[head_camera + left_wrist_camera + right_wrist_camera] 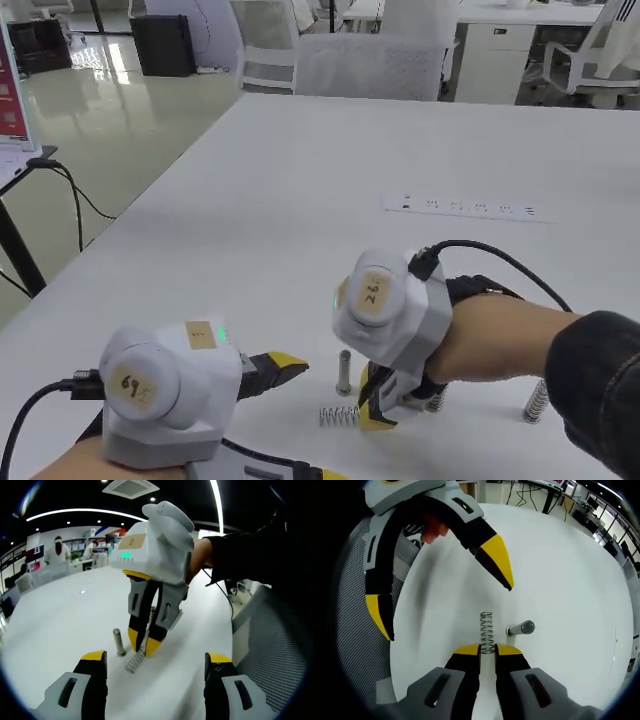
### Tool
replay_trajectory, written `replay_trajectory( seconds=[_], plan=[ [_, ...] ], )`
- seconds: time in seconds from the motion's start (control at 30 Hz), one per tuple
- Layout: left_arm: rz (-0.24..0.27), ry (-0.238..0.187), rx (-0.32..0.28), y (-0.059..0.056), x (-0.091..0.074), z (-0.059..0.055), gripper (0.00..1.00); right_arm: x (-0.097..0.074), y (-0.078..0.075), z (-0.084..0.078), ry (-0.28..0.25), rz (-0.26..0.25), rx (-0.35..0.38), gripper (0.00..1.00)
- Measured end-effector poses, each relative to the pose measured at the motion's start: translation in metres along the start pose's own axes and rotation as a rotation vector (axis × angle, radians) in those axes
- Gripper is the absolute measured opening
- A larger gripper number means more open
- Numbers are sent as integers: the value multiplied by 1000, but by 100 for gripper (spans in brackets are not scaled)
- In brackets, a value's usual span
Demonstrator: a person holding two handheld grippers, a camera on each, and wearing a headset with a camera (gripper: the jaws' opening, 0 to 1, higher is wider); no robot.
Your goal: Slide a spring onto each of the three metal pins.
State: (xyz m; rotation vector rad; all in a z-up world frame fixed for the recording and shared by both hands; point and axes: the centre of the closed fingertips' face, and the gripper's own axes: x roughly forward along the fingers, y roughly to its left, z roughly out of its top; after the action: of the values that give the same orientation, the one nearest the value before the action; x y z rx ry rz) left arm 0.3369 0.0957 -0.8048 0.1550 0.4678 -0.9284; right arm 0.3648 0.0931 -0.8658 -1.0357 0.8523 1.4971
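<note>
A loose spring [338,415] lies flat on the white table [300,230]. My right gripper [375,418] points down at it, shut on its near end [488,649]. The spring [486,627] stretches forward from the jaws. A bare metal pin [344,372] stands upright just beside it, also seen as the pin [521,628] and the pin [118,641]. My left gripper [308,418] hovers open at the near left, holding nothing [156,656]. A second spring [536,400] stands upright at the right. A third [435,401] is partly hidden behind my right gripper.
A white power strip [465,208] lies further back on the table. Chairs [370,65] and desks stand beyond the far edge. The table's left edge [130,210] drops to the floor, with a cable there. A mesh chair [280,645] is close by.
</note>
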Motion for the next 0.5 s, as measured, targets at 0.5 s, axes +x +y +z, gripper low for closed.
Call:
replay_trajectory(
  seconds=[0.5],
  plan=[
    [3,9,-2,1,0,-1,75,-4,6,-3,9,3,-2,8]
  ],
)
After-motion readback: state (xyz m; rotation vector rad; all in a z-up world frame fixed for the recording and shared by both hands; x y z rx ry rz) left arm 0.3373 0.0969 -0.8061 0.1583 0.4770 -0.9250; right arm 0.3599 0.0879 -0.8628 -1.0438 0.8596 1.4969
